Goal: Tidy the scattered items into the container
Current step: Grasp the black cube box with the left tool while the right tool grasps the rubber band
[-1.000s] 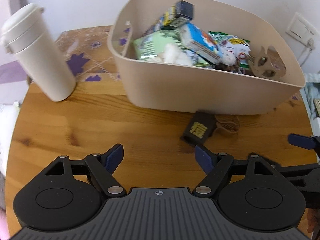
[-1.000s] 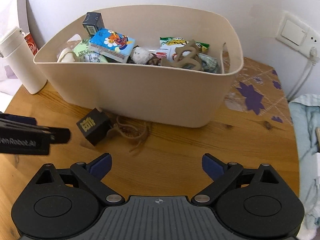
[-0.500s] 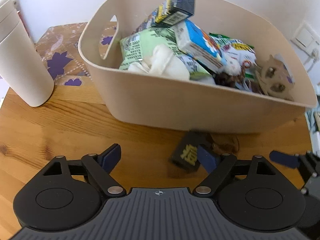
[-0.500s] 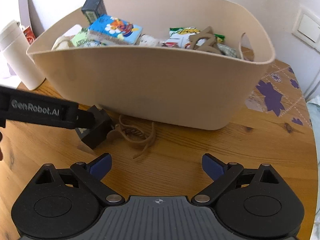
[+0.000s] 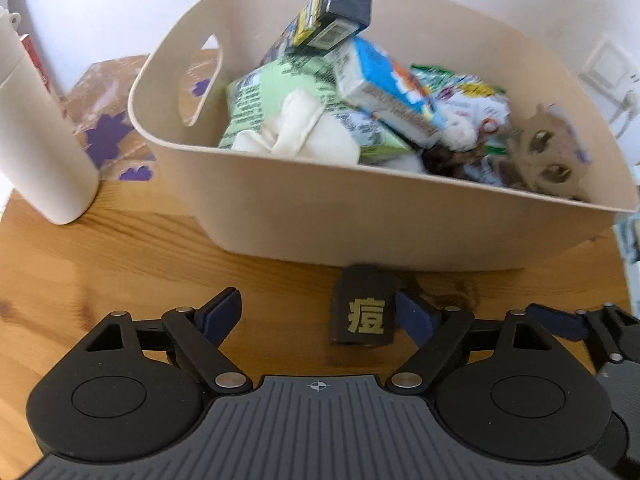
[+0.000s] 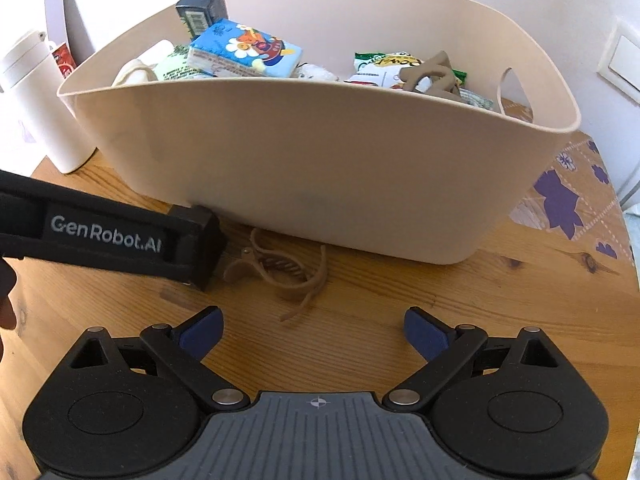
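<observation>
- The left gripper [image 5: 318, 312] has its black arms and blue pads spread wide, at the bottom of the left wrist view. Nothing is clamped.
- A small black box with a gold character [image 5: 364, 306] stands on the round wooden table [image 5: 120, 264] between these pads. It is close to the right-hand pad; I cannot tell if they touch.
- The right gripper [image 6: 314, 332] is also wide apart, with only bare wood between its blue pads.
- A brown plastic hair claw clip [image 6: 280, 268] lies on the table just above the right gripper, in the centre of the right wrist view, beside the black box.
- The beige plastic tub with handle holes [image 5: 360, 216] fills the upper half of both views and already holds packets and boxes.
- A white lidded cup [image 5: 36, 140] stands at the left edge.
</observation>
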The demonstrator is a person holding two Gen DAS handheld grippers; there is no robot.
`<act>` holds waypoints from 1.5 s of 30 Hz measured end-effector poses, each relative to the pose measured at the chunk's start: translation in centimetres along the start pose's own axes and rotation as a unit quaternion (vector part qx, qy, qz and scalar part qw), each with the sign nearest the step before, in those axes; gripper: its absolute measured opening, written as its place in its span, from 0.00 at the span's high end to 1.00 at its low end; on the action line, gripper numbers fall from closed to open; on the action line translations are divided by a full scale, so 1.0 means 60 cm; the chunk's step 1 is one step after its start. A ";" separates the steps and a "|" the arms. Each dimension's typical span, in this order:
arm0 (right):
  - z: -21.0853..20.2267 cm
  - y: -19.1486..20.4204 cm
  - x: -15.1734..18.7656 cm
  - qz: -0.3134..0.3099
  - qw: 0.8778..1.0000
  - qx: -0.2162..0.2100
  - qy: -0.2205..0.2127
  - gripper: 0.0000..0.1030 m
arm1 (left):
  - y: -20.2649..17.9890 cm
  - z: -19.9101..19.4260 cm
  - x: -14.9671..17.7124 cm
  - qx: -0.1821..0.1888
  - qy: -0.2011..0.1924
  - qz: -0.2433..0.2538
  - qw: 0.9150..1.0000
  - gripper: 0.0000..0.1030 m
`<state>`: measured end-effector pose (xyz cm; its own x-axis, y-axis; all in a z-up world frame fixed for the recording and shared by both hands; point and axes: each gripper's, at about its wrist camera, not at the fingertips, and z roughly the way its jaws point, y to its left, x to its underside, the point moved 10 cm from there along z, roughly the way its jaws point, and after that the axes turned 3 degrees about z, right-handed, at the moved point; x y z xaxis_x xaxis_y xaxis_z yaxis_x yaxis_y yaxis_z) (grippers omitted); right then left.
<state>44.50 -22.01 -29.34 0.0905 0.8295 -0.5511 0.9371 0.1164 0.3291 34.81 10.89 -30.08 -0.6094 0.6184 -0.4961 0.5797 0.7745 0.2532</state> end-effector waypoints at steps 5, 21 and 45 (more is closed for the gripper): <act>0.003 0.003 0.004 0.001 1.000 0.004 0.003 0.04 | -0.005 0.008 0.005 0.005 0.008 0.009 1.000 0.17; 0.026 0.029 -0.015 0.014 0.999 0.040 -0.026 0.00 | 0.098 0.033 -0.011 -0.050 0.007 -0.019 0.999 0.17; -0.015 -0.010 0.008 0.082 0.993 0.066 -0.051 0.56 | 0.076 0.016 -0.006 -0.021 -0.027 0.034 0.999 0.67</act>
<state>43.65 -21.20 -29.08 0.2730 0.7709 -0.5754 0.9423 -0.0937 0.3215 38.18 14.08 -29.57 -0.5388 0.6628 -0.5200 0.5953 0.7363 0.3218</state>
